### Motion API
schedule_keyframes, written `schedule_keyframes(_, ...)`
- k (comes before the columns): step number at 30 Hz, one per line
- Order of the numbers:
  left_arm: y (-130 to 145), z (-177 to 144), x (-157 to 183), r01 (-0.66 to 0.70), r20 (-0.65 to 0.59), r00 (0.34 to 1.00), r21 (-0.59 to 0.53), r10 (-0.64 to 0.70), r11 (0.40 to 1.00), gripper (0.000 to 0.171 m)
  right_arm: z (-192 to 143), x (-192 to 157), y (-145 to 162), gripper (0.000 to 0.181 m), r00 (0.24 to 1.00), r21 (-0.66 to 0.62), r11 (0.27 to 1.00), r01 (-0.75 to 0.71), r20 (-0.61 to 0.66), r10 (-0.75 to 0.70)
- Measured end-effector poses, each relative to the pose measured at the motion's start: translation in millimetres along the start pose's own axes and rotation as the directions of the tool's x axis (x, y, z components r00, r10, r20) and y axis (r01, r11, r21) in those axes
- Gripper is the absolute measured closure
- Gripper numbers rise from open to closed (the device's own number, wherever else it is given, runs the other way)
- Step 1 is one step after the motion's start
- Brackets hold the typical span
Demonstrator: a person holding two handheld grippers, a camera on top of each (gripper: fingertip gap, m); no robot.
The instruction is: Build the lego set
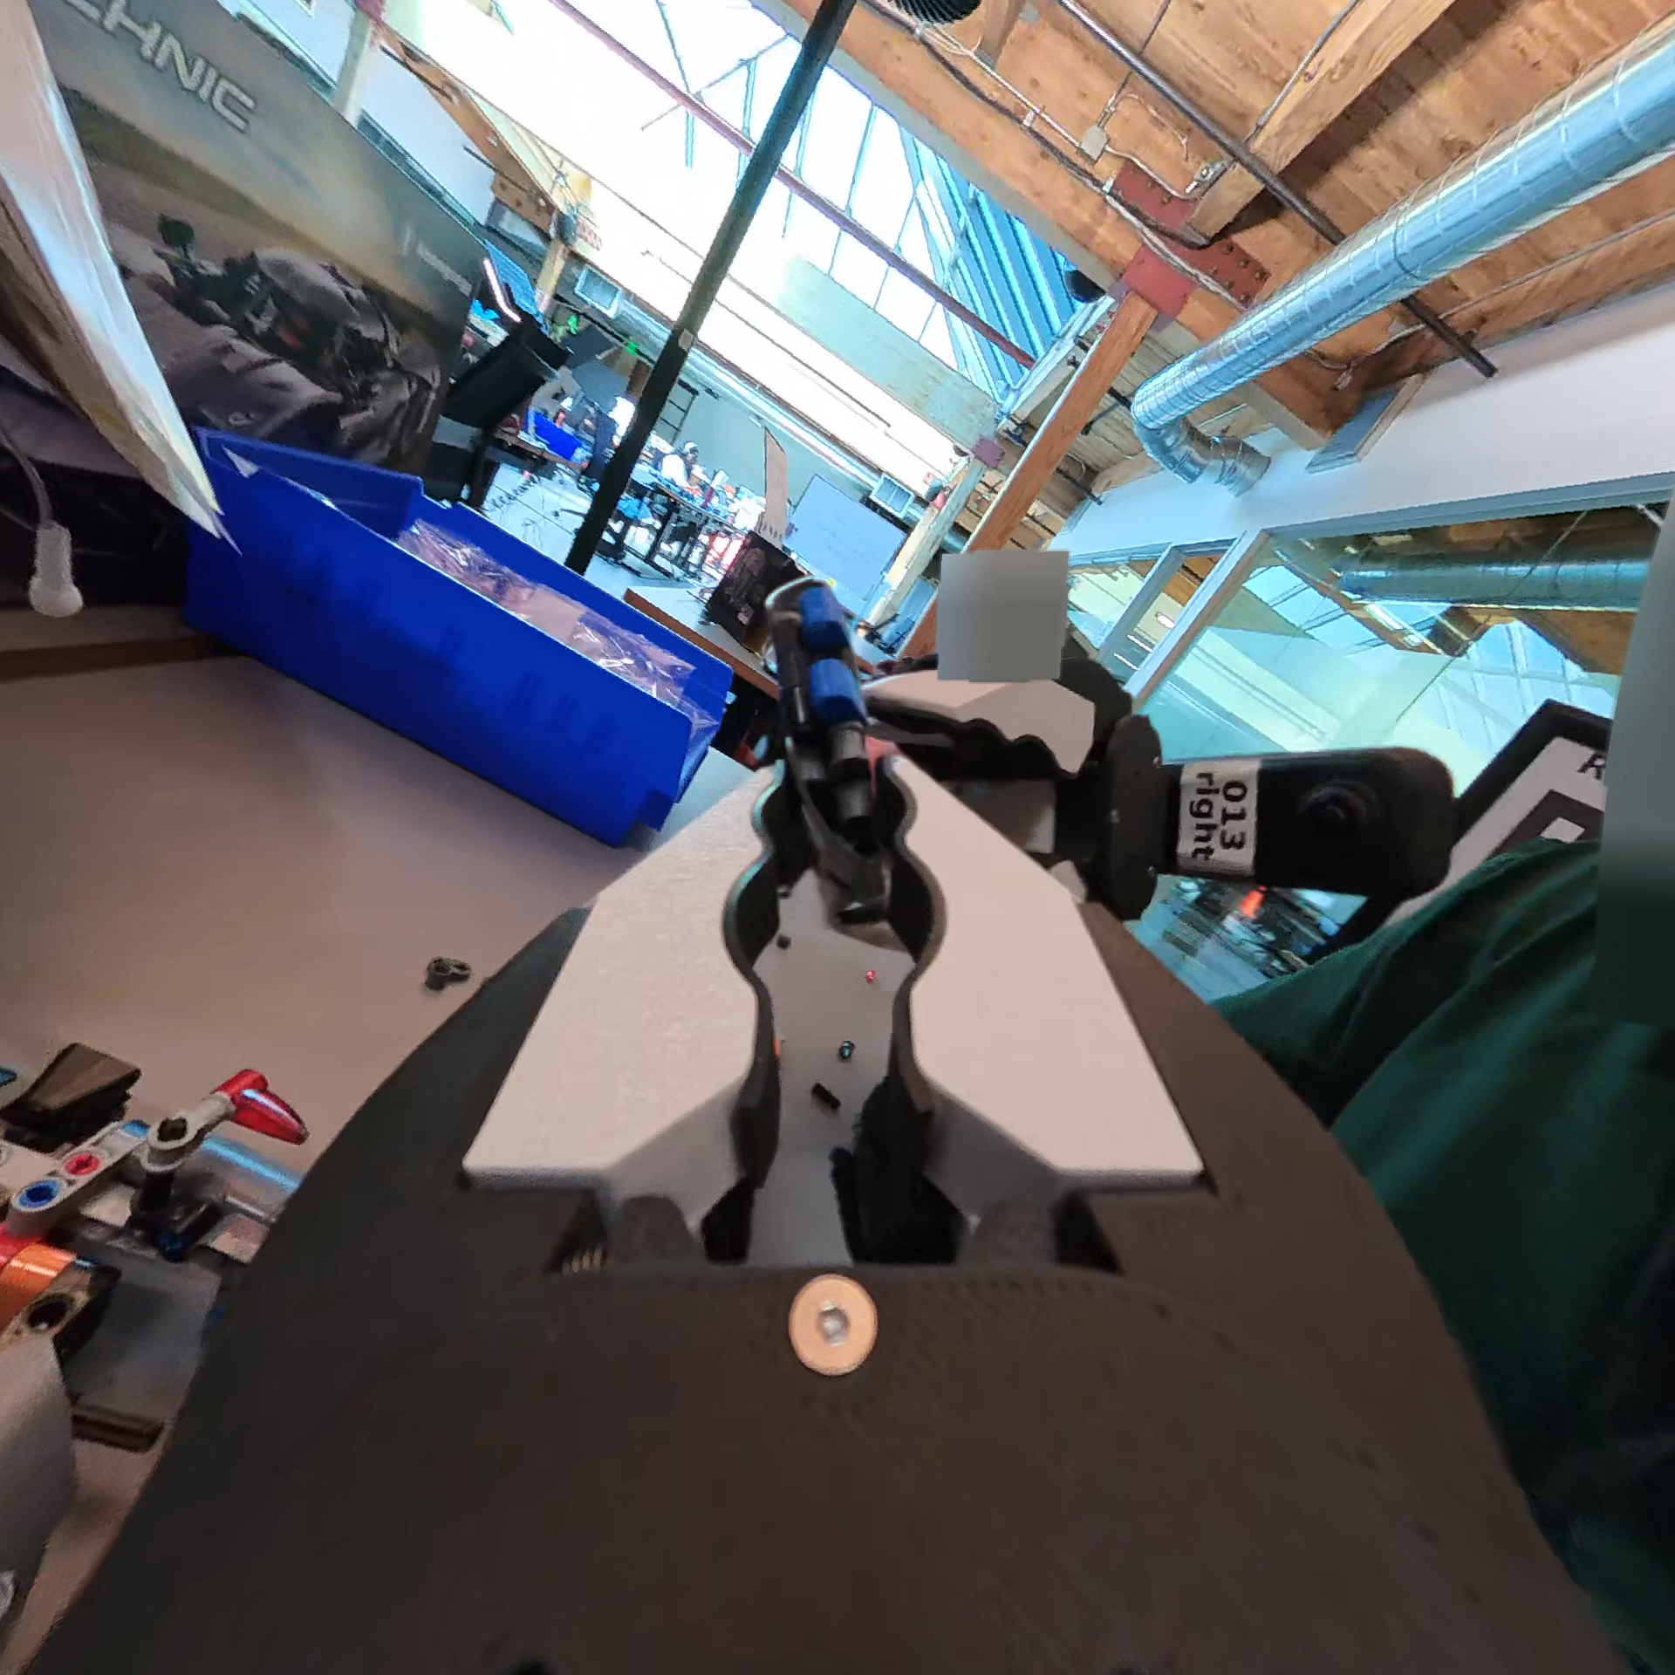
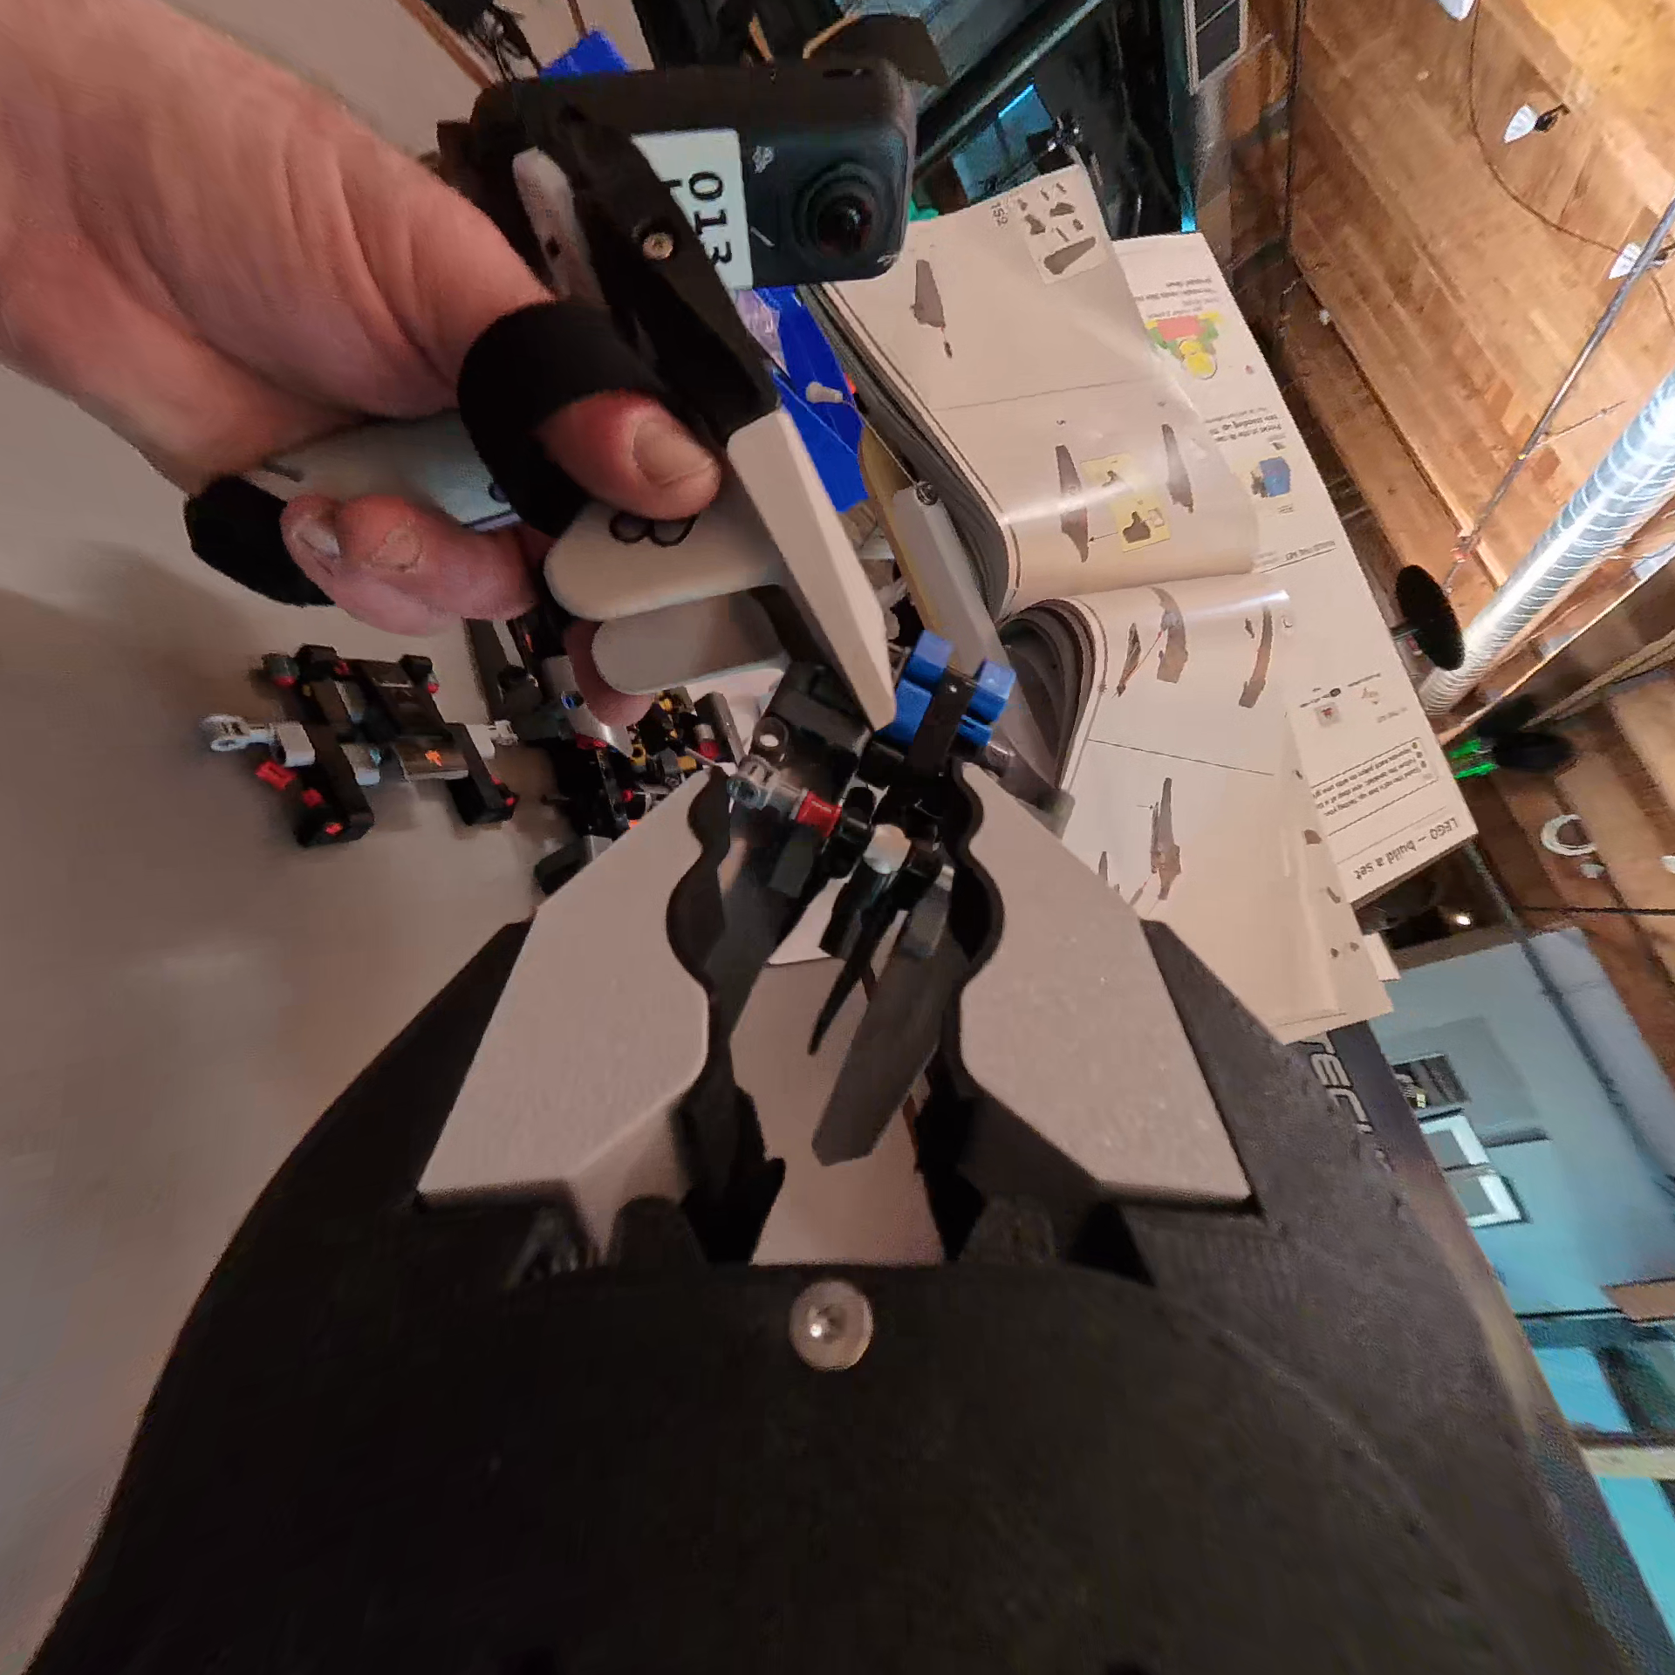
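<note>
Both the left tongs (image 1: 838, 816) and right tongs (image 2: 834, 816) pinch the small black-and-blue plastic lego sub-assembly (image 2: 915, 725) aloft, probably steadying it for joining, above the pale surface (image 1: 272, 816).

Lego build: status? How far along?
Mid-build. Done: a black cross-shaped sub-assembly and another dark module sit finished on the table. In hand: the left claw and right claw both grip one small black piece with blue connectors, held in the air. Left: loose parts remain and the instruction booklet lies open.
</note>
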State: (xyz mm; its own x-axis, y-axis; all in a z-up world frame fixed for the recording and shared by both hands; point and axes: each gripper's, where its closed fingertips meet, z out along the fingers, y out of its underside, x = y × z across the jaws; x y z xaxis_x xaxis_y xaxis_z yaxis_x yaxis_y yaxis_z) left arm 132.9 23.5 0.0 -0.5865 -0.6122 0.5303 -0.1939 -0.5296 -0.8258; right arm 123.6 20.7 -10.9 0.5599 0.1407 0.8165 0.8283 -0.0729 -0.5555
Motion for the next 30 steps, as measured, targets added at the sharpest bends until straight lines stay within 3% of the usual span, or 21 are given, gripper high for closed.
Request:
schedule_keyframes(6,2,-1,-3,-0.018,0.016,1.000,-0.015,0.019,1.000,0.159,-13,0,-11,0.134,0.991,0.090,0.991,-0.100,0.099,0.091)
schedule_keyframes(9,6,-3,-5,-0.035,0.031,0.999,-0.060,0.037,0.998,0.159,-28,25,-10,0.135,0.946,0.165,0.936,-0.312,0.142,0.290)
schedule_keyframes(11,6,-6,-2,-0.056,0.024,0.998,-0.086,0.058,0.995,0.159,-25,36,15,0.134,0.904,0.088,0.903,-0.420,0.131,0.407)
schedule_keyframes(12,7,-6,-1,-0.062,0.017,0.998,-0.103,0.065,0.993,0.159,-21,32,24,0.131,0.856,0.045,0.865,-0.499,0.182,0.484)
schedule_keyframes(16,23,-3,5,-0.109,-0.008,0.994,-0.219,0.110,0.970,0.159,-19,5,16,0.163,0.606,-0.010,0.688,-0.725,0.465,0.645)
schedule_keyframes(20,23,0,5,-0.152,0.019,0.987,-0.229,0.161,0.962,0.158,-18,3,20,0.170,0.424,-0.079,0.542,-0.836,0.534,0.731)
schedule_keyframes(22,14,0,5,-0.210,0.049,0.974,-0.188,0.223,0.960,0.142,-20,9,17,0.171,0.325,-0.086,0.444,-0.892,0.562,0.761)
schedule_keyframes(25,0,-7,1,-0.436,0.171,0.864,-0.216,0.473,0.874,0.125,-19,20,24,0.173,0.172,-0.117,0.285,-0.951,0.566,0.806)
schedule_keyframes(30,4,-3,10,-0.655,0.192,0.645,-0.361,0.740,0.664,0.132,-15,19,33,0.173,0.139,-0.138,0.251,-0.958,0.545,0.827)
